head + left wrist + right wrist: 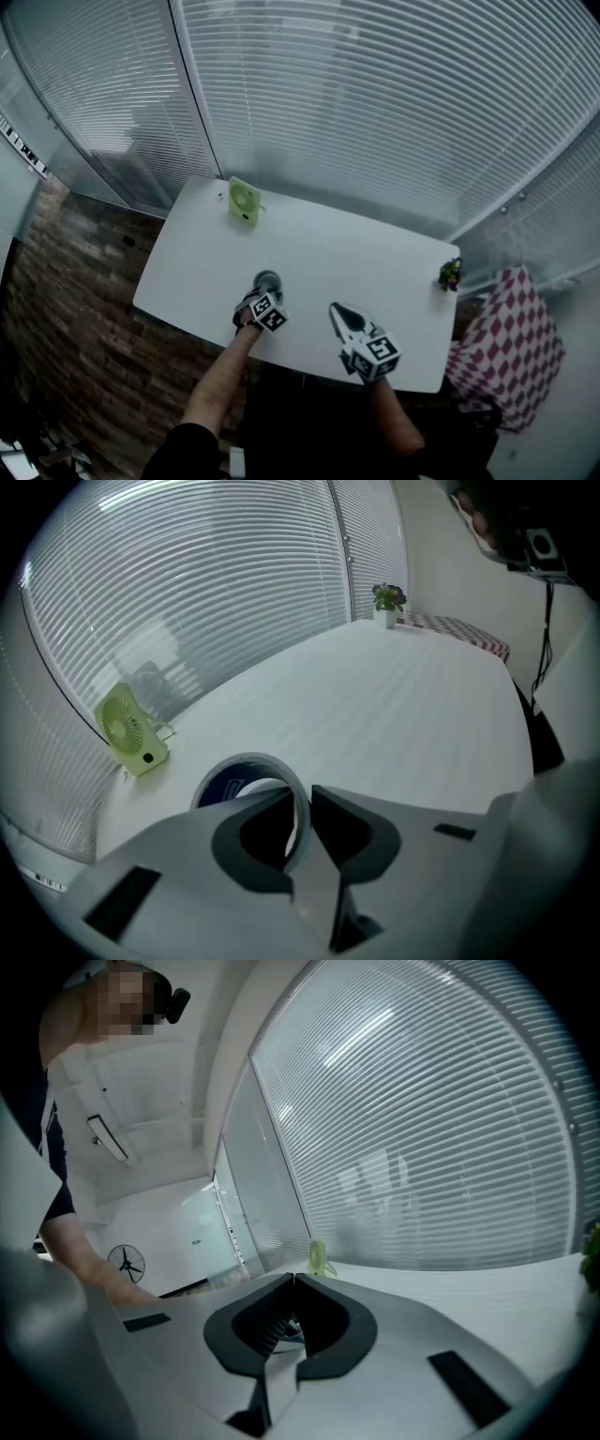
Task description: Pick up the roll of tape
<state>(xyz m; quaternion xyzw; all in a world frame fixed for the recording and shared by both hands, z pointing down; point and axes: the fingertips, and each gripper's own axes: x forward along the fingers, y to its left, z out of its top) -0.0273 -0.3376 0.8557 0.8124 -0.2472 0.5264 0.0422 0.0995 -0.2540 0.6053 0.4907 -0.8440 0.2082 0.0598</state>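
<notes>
The roll of tape [268,278] lies flat on the white table [375,272], near its front edge. In the left gripper view the tape roll [246,772] is grey with a dark blue inner core. My left gripper [302,803] points steeply down at it, one jaw inside the ring and one outside, shut on the near wall. From the head view the left gripper [265,292] stands just in front of the roll. My right gripper [338,312] hovers to the right, apart from the roll. Its jaw tips meet in the right gripper view [293,1279], with nothing between them.
A small green desk fan [244,201] stands at the table's back left. A small potted plant [450,274] sits at the right edge. A red-and-white chequered seat [511,337] stands beyond that edge. Window blinds run behind the table.
</notes>
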